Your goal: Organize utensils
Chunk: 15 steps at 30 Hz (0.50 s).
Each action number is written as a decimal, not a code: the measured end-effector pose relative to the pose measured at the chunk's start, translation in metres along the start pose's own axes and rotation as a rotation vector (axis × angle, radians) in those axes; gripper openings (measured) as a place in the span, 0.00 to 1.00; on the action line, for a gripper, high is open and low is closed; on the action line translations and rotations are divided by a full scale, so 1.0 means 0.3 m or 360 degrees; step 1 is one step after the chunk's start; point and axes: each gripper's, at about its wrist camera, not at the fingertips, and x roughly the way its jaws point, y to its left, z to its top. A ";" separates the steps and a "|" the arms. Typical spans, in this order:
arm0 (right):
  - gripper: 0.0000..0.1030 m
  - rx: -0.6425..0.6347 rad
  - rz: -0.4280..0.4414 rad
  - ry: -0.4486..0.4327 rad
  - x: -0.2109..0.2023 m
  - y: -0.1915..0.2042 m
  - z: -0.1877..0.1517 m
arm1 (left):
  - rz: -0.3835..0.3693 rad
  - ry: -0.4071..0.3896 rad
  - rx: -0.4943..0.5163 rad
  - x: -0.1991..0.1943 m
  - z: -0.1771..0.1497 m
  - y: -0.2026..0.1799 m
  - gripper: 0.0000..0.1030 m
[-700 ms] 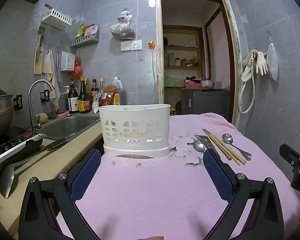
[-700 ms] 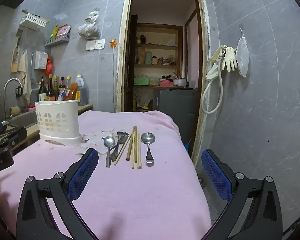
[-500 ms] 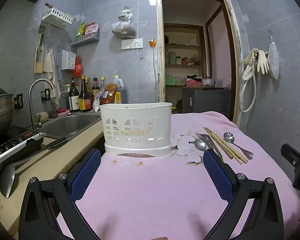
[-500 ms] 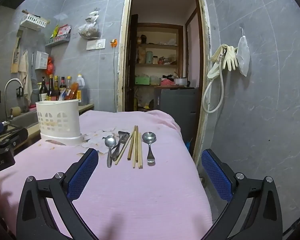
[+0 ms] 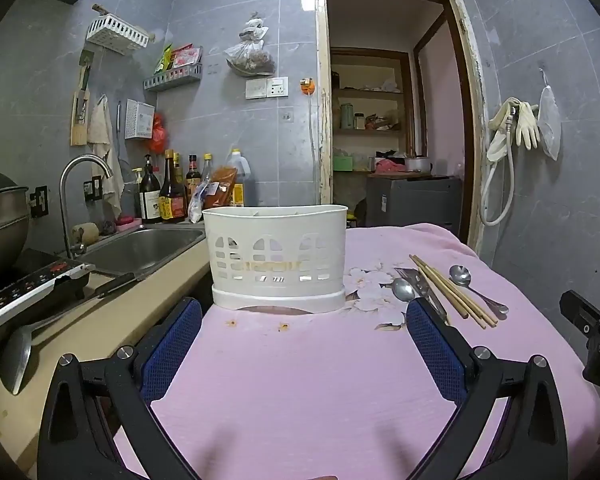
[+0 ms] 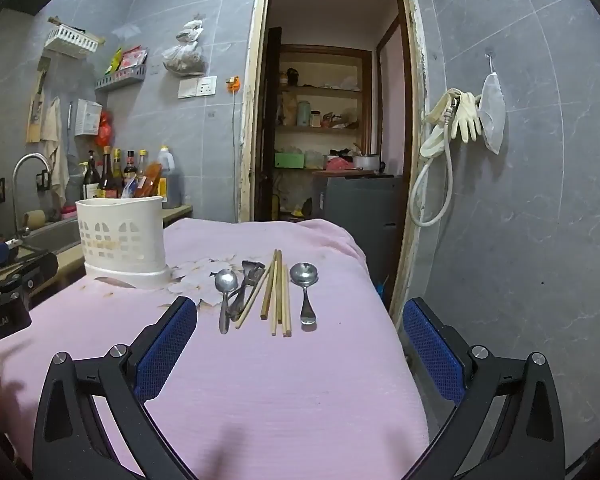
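Observation:
A white slotted utensil holder (image 5: 278,260) stands upright on the pink tablecloth (image 5: 300,368); it also shows in the right wrist view (image 6: 122,236). To its right lie two metal spoons (image 6: 305,290) (image 6: 225,292), a dark metal utensil (image 6: 246,284) and several wooden chopsticks (image 6: 278,292), side by side. My left gripper (image 5: 304,348) is open and empty, facing the holder from a short way in front. My right gripper (image 6: 300,344) is open and empty, just in front of the utensils.
A counter to the left holds a steel sink (image 5: 140,246) with a tap, an induction cooker (image 5: 24,284), a pot and a ladle (image 5: 16,354). Sauce bottles (image 5: 168,192) stand against the tiled wall. The table's right edge (image 6: 400,344) drops off beside an open doorway.
Both grippers have moved slightly forward toward the table items. Both stay open and empty; the utensils and holder have not moved.

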 end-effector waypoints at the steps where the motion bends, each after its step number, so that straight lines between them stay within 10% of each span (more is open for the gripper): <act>1: 1.00 0.0001 0.0000 0.0002 0.000 -0.001 0.000 | 0.0003 0.0004 0.0002 0.002 0.002 -0.001 0.97; 15: 1.00 0.0000 -0.0001 0.0006 0.002 0.005 -0.001 | 0.0005 0.0009 0.0004 0.000 0.007 -0.004 0.97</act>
